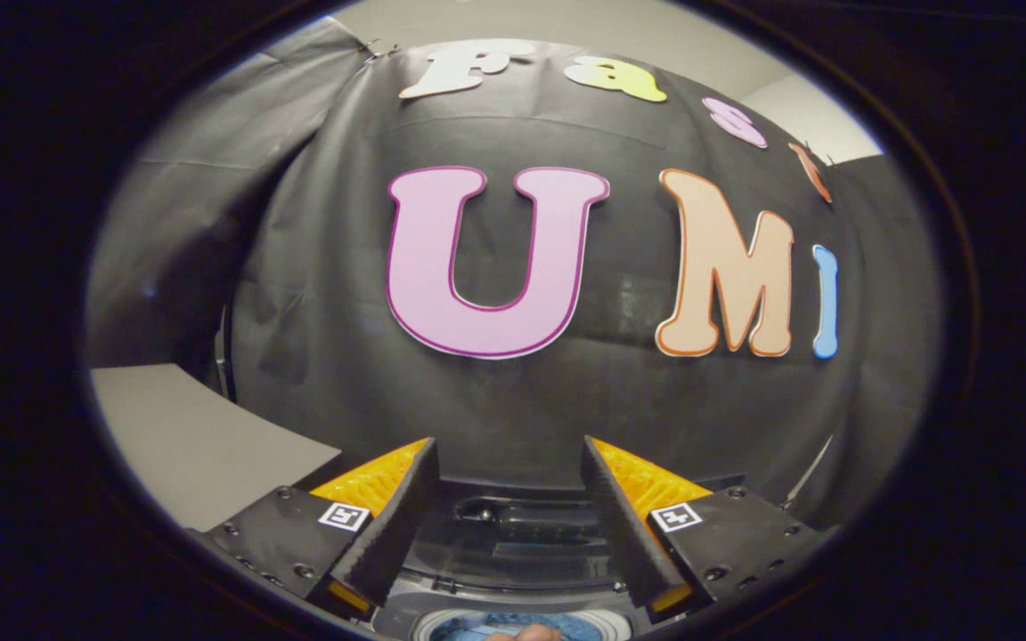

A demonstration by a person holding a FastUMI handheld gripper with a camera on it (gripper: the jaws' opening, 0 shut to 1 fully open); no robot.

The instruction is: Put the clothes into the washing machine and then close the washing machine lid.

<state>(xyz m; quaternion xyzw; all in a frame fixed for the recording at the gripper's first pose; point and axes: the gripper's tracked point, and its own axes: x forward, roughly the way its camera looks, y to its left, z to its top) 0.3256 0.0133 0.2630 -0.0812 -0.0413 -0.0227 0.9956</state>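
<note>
My gripper (508,458) is open, with a wide gap and nothing between the fingers. It hangs above the washing machine (513,534), whose dark top panel shows between and below the fingers. Right under me is the round white rim of the drum opening (428,625), and blue cloth (486,628) lies inside it. A fingertip of a person (526,633) shows at the opening, over the blue cloth. Whether the lid is up or down cannot be told.
The black cloth wall (513,401) stands close behind the machine. A pale floor patch (201,445) lies off to the left of the machine, beside the left finger.
</note>
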